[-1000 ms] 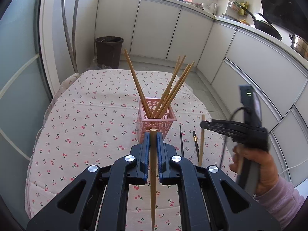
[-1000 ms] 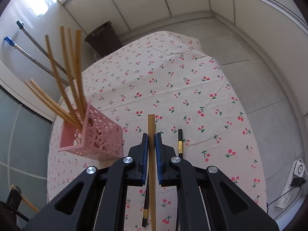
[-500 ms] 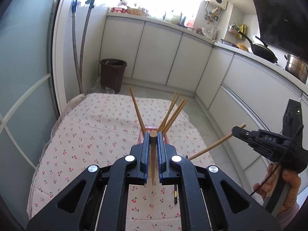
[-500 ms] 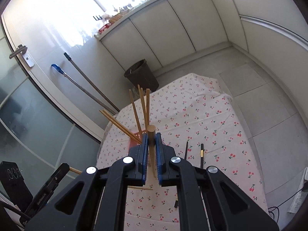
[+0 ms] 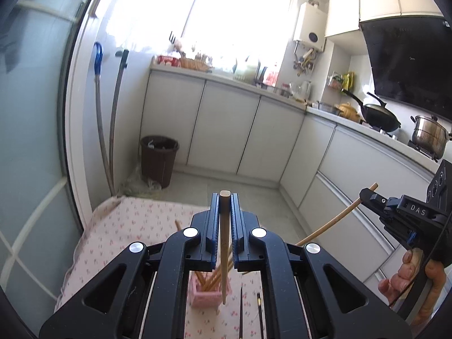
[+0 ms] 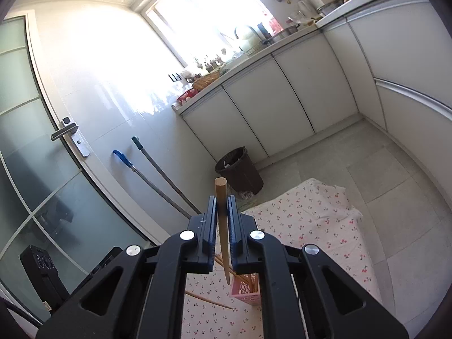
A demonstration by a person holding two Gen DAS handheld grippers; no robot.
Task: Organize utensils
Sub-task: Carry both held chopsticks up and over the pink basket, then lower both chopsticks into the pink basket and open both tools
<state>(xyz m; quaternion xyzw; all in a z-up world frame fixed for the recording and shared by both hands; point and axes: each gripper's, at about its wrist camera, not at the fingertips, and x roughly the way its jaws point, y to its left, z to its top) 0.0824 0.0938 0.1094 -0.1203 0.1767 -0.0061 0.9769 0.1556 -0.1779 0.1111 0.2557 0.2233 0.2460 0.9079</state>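
Both our wrist cameras look along their fingers from well above the pink basket [image 5: 204, 293] [image 6: 245, 289]. Our left view faces the window counter; our right view, tilted, faces the glass door [image 6: 34, 152]. Both share the bin [image 5: 159, 159] [image 6: 238, 173] beyond the basket.

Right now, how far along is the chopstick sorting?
Done: several chopsticks stand in the pink basket. In hand: the left claw and the right claw each grip one chopstick. Left: two dark chopsticks lie on the cloth.
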